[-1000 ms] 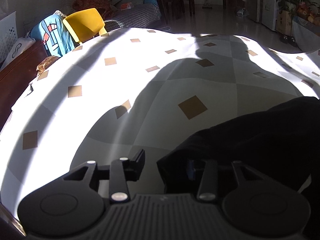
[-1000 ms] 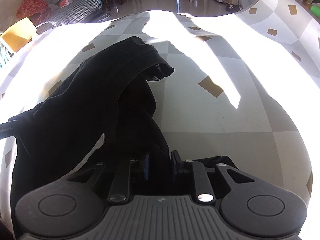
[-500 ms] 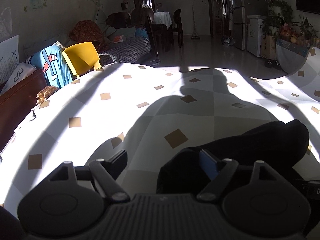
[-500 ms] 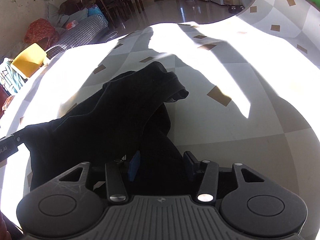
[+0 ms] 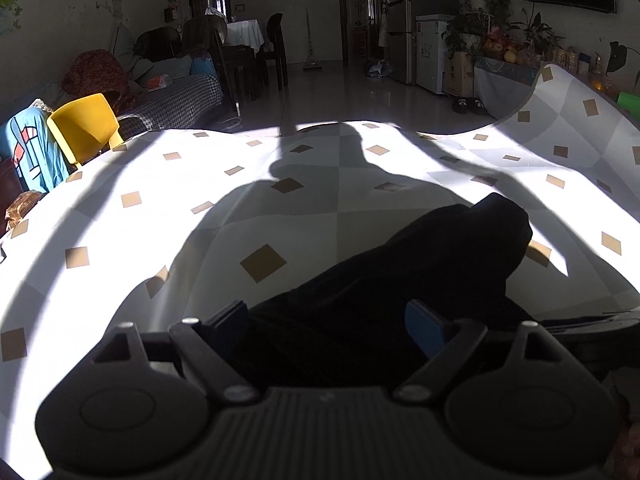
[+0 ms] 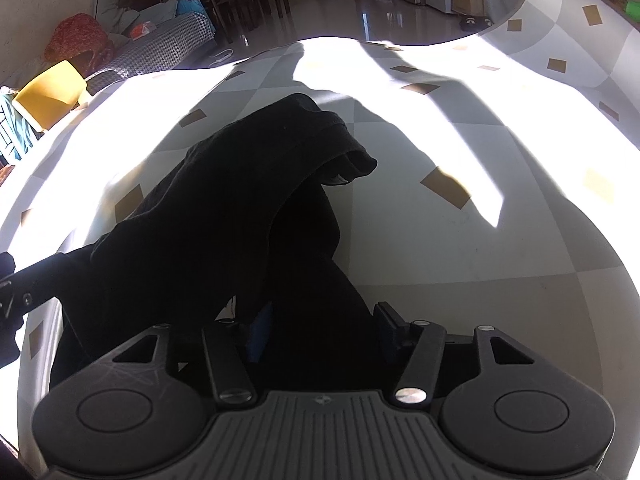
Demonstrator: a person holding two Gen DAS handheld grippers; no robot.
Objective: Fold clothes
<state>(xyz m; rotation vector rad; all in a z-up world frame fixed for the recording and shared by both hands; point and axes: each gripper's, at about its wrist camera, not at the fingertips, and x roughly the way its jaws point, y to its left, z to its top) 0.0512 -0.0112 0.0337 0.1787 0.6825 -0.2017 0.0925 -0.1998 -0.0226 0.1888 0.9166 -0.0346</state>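
black garment [image 6: 240, 208] is lying bunched mid-frame, folding barely begun, as left gripper [image 5: 326, 320] and right gripper [image 6: 324, 320] are gaping wide, gripping nothing.

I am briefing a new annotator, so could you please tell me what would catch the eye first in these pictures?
A rumpled black cloth garment lies across the sunlit, grey-and-white checked tablecloth with tan squares, crossed by the person's dark shadow. The left tool and the right tool both stand open with garment folds between their fingers. A bright yellow plastic chair glows at the far left.
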